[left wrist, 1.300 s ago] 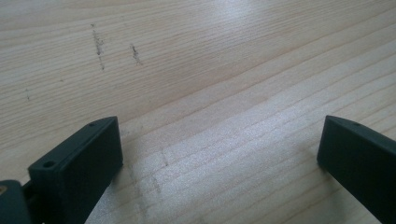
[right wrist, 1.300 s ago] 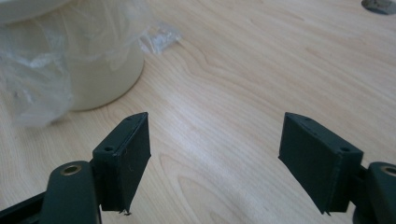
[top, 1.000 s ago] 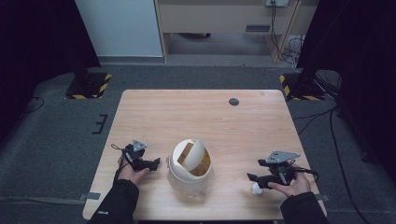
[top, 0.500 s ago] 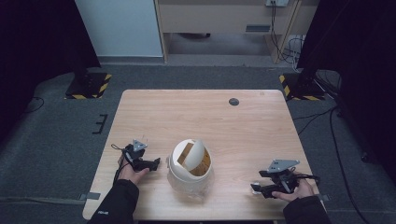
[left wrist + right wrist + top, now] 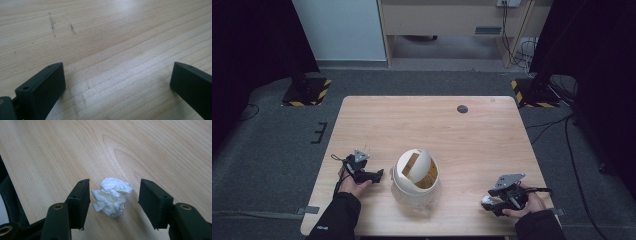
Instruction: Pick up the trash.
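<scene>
Tissue wad (image 5: 111, 196) sits between parted jaws of right gripper (image 5: 113, 203), ungripped; soft, may squirt sideways on off-centre closing. Left gripper (image 5: 117, 82) wide, empty.

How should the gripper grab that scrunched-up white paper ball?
Pinch the paper ball across its middle, from straight above. It is a soft, roundish wad lying on the table, and the right gripper already has an open jaw on each side, probably just needing to close.

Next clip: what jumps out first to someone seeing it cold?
A white swing-lid bin stands near the table's front edge, its flap tipped open. To its right, the right gripper brackets a crumpled white paper ball, jaws apart, not yet closed. The left gripper, open, rests left of the bin.
</scene>
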Demonstrator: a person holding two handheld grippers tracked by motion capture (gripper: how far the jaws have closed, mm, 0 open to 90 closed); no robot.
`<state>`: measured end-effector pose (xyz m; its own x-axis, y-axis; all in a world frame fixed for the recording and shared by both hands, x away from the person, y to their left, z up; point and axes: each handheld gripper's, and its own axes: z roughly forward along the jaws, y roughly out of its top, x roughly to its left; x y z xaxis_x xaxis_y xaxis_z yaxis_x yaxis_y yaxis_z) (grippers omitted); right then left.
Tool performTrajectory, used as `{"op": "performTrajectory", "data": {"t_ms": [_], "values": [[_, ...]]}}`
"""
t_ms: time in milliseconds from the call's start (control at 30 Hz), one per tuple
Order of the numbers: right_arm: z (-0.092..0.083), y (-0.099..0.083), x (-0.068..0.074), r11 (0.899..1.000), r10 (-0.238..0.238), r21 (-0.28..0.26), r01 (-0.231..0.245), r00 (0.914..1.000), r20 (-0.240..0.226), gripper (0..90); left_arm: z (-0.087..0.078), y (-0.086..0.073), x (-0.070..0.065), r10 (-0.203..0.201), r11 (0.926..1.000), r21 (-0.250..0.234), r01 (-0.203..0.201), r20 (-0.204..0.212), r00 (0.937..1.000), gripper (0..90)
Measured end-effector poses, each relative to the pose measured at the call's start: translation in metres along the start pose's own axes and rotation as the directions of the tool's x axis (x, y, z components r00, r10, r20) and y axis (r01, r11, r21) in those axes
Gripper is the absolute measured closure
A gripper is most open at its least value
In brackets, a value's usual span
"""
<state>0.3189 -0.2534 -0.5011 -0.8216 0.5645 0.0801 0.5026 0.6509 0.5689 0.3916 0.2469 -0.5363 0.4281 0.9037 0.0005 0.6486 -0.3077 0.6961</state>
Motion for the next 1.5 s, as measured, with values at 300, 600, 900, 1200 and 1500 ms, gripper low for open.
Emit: {"op": "performTrajectory", "data": {"t_ms": [300, 600, 900, 1200, 1500], "values": [[0.004, 0.001, -0.001, 0.999, -0.022, 0.037, 0.022, 0.9998, -0.002, 50.8, 0.000, 0.000, 0.000, 0.000, 1.0000, 0.000, 0.000, 0.000, 1.0000, 0.0], [0.005, 0.003, 0.000, 0.998, -0.015, 0.064, 0.016, 0.9999, -0.002, 61.4, 0.000, 0.000, 0.000, 0.000, 1.0000, 0.000, 0.000, 0.000, 1.0000, 0.0], [0.001, 0.006, -0.001, 0.998, 0.040, 0.048, -0.040, 0.9992, -0.005, 65.9, 0.000, 0.000, 0.000, 0.000, 1.0000, 0.000, 0.000, 0.000, 1.0000, 0.0], [-0.009, 0.010, -0.004, 0.994, 0.090, -0.058, -0.090, 0.9959, -0.002, 65.7, 0.000, 0.000, 0.000, 0.000, 1.0000, 0.000, 0.000, 0.000, 1.0000, 0.0], [-0.018, 0.014, -0.007, 0.978, 0.133, -0.165, -0.132, 0.9911, -0.003, 65.7, 0.000, 0.000, 0.000, 0.000, 1.0000, 0.000, 0.000, 0.000, 1.0000, 0.0]]}}
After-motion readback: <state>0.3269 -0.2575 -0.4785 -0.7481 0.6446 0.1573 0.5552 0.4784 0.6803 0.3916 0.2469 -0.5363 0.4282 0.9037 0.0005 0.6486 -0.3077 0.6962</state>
